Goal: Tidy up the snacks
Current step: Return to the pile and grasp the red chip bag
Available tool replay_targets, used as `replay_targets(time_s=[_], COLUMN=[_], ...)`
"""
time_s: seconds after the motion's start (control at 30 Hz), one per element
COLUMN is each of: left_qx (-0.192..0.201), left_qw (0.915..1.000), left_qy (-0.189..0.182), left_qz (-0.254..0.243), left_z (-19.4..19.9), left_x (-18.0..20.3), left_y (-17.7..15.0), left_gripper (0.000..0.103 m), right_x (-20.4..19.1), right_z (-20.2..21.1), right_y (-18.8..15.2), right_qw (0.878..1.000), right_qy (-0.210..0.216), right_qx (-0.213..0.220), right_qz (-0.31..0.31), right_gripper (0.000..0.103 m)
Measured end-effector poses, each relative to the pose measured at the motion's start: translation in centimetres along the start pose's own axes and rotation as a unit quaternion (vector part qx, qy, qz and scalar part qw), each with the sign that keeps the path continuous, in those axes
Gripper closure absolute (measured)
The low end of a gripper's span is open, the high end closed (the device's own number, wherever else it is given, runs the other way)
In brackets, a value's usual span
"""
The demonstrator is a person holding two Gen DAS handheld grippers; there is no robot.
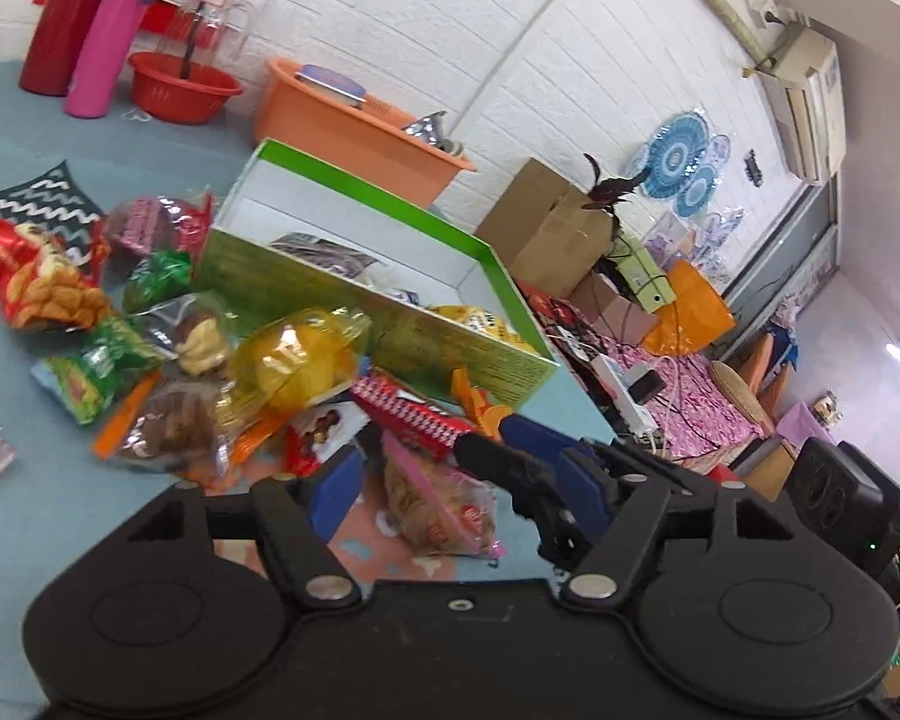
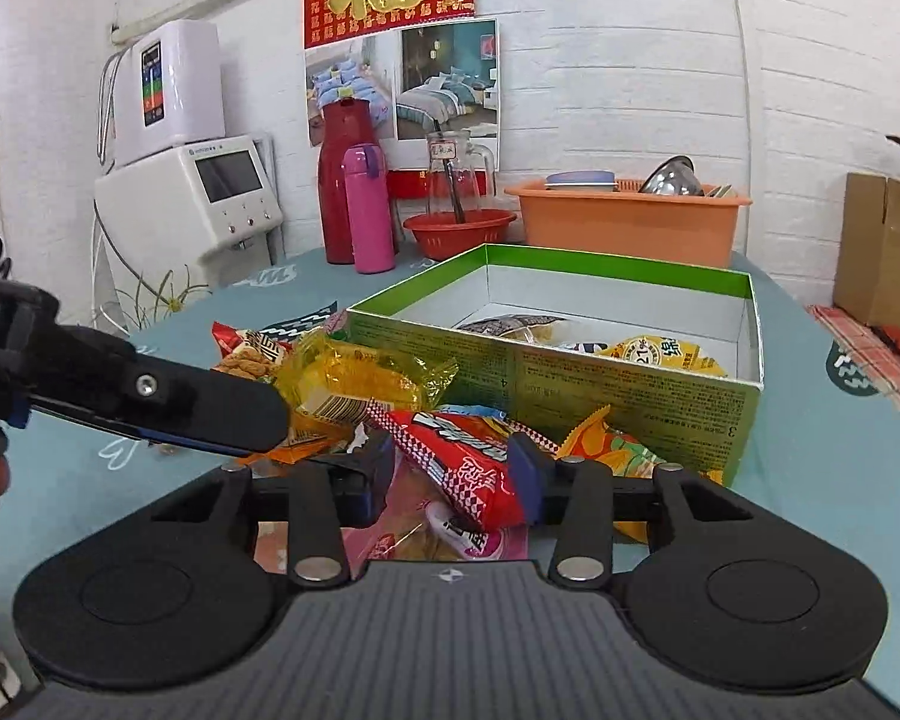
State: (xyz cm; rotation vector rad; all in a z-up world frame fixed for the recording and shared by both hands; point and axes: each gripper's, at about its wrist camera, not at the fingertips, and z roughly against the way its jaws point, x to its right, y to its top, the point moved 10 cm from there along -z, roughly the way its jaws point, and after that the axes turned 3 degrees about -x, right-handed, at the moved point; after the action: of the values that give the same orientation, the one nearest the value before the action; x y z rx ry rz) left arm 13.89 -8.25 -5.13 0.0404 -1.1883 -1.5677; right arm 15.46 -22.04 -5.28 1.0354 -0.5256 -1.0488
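Through the left wrist camera I see my left gripper (image 1: 450, 498) spread wide, grasping nothing, above a pink-striped snack bag (image 1: 444, 510) on the teal table (image 1: 60, 516). A heap of snacks (image 1: 222, 348) lies just beside a green box (image 1: 384, 294) that holds a few packets. My right gripper (image 1: 540, 468) reaches in from the right.

Through the right wrist camera my right gripper (image 2: 450, 480) has its fingers (image 2: 525, 474) on either side of a red snack packet (image 2: 456, 459); whether they are clenched on it I cannot tell. The green box (image 2: 630, 384) stands just behind, with a yellow packet (image 2: 666, 354) inside
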Motion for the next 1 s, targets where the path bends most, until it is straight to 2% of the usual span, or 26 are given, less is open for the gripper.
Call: replay_targets(time_s=[0.13, 0.2, 0.27, 0.37, 0.47, 0.53, 0.57, 0.6, 0.67, 0.7, 0.77, 0.83, 0.9, 1.0], left_qx=[0.001, -0.003, -0.008, -0.015, -0.024, -0.036, -0.043, -0.05, -0.063, -0.069, -0.08, -0.091, -0.101, -0.115], left_qw=[1.0, 1.0, 1.0, 0.9999, 0.9995, 0.9992, 0.9988, 0.9985, 0.9975, 0.9971, 0.9963, 0.9954, 0.9946, 0.9932], left_qy=[0.006, 0.007, 0.004, -0.005, -0.012, -0.011, -0.011, -0.01, -0.013, -0.013, -0.009, -0.01, -0.009, -0.018], left_qz=[0.007, 0.005, 0.002, -0.006, -0.014, -0.016, -0.019, -0.02, -0.028, -0.031, -0.032, -0.027, -0.018, 0.001], left_z=[0.5, 0.5, 0.1, -0.9, -2.3, -3.6, -4.2, -4.7, -5.5, -5.8, -6.2, -6.5, -6.7, -7.0], left_x=[-0.6, -0.6, -0.3, 0.5, 1.3, 1.5, 1.6, 1.6, 1.8, 1.8, 1.4, 1.0, 0.4, 0.0], left_y=[-0.4, -0.6, -0.7, -0.7, -0.7, -0.9, -1.0, -1.2, -1.5, -1.7, -2.1, -2.5, -3.1, -3.8], left_gripper=[0.0, 0.0, 0.0, 0.0, 0.0, 0.0, 0.0, 0.0, 0.0, 0.0, 0.012, 0.015, 0.015, 0.014], right_x=[-0.1, -0.1, -0.1, -0.3, -0.2, -0.3, -0.2, 0.0, 0.9, 1.5, 2.7, 3.7, 4.2, 4.3], right_z=[-1.5, -1.2, 0.0, 2.0, 3.9, 4.9, 5.3, 5.6, 6.0, 6.2, 6.3, 6.3, 5.9, 5.1], right_y=[-0.9, -1.5, -2.0, -3.0, -4.1, -4.7, -4.8, -5.0, -5.3, -5.5, -5.7, -5.9, -6.1, -6.6], right_qw=[0.999, 0.999, 0.999, 0.999, 0.999, 0.998, 0.998, 0.998, 0.996, 0.993, 0.987, 0.981, 0.979, 0.981], right_qy=[-0.015, -0.017, -0.006, 0.012, 0.025, 0.038, 0.046, 0.055, 0.068, 0.073, 0.078, 0.075, 0.061, 0.039], right_qx=[-0.017, -0.02, -0.024, -0.03, -0.031, -0.032, -0.033, -0.034, -0.038, -0.039, -0.044, -0.045, -0.053, -0.065], right_qz=[0.026, 0.035, 0.035, 0.04, 0.037, 0.03, 0.019, 0.001, -0.054, -0.082, -0.136, -0.174, -0.188, -0.176], right_gripper=[0.032, 0.057, 0.073, 0.076, 0.075, 0.067, 0.054, 0.03, 0.001, 0.001, 0.001, 0.001, 0.001, 0.003])
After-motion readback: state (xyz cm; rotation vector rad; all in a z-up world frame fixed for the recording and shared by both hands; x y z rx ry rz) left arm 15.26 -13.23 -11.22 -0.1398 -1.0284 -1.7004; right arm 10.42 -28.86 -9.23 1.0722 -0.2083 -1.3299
